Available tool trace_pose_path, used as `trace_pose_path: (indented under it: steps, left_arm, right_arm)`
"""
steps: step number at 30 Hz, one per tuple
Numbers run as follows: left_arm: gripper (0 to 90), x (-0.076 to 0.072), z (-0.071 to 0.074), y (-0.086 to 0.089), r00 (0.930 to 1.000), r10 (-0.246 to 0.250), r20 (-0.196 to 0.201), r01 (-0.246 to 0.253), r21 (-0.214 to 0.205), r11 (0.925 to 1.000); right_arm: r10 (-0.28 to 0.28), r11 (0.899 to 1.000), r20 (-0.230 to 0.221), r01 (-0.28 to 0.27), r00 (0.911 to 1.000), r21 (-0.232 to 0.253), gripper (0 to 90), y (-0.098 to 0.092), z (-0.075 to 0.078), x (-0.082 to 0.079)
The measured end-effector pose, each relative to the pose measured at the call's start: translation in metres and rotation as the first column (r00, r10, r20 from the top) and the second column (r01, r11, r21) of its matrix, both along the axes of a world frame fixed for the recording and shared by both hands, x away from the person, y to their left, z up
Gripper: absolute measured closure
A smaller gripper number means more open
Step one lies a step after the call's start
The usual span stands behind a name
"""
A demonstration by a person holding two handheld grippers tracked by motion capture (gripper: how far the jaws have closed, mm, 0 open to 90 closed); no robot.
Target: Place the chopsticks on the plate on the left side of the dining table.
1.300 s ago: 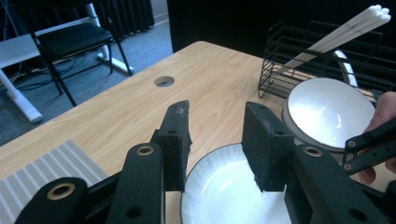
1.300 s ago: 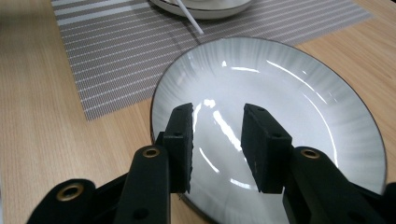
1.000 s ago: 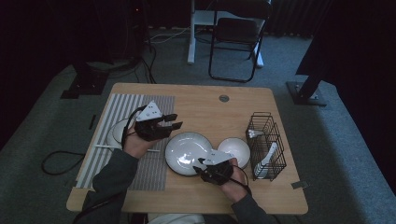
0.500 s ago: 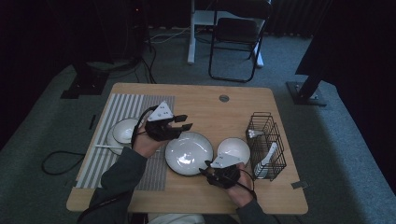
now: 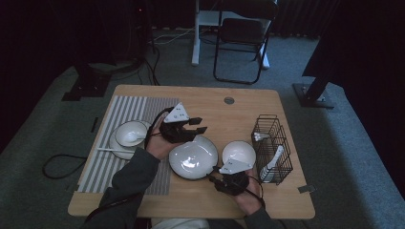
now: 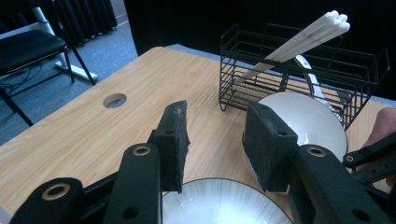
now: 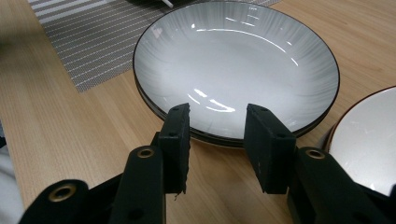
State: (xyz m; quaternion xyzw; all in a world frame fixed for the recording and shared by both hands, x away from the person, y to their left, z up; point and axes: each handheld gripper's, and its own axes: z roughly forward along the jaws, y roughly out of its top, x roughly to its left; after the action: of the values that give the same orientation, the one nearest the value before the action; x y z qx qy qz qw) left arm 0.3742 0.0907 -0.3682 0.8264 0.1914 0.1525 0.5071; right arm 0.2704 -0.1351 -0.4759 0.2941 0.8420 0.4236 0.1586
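On the striped mat [image 5: 100, 157] at the left, a small bowl with a spoon [image 5: 130, 134] sits on a saucer. Just right of it, the left gripper [image 5: 197, 125] has slid rightward since a second ago and now hangs over the far rim of the grey plate [image 5: 193, 158] at the table's middle, jaws apart, nothing between them. At the plate's near right edge, the right gripper [image 7: 215, 140] has just been opening and is released too. The white bowl [image 5: 239, 152] and wire basket [image 5: 273, 148] stand farther right. Both tools seem to be lining up on the plate for a lift.
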Motion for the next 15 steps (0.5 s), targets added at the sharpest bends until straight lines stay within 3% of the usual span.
trace_pose_path:
  steps: [15]
  left_arm:
    - [60.1, 0.004, 0.007, -0.028, 0.9987, -0.049, 0.009, 0.049, 0.016, 0.9987]
  right_arm:
    - [-0.01, 1.0, -0.01, 0.01, 0.9999, 0.007, 59.7, -0.006, -0.002, -0.005]
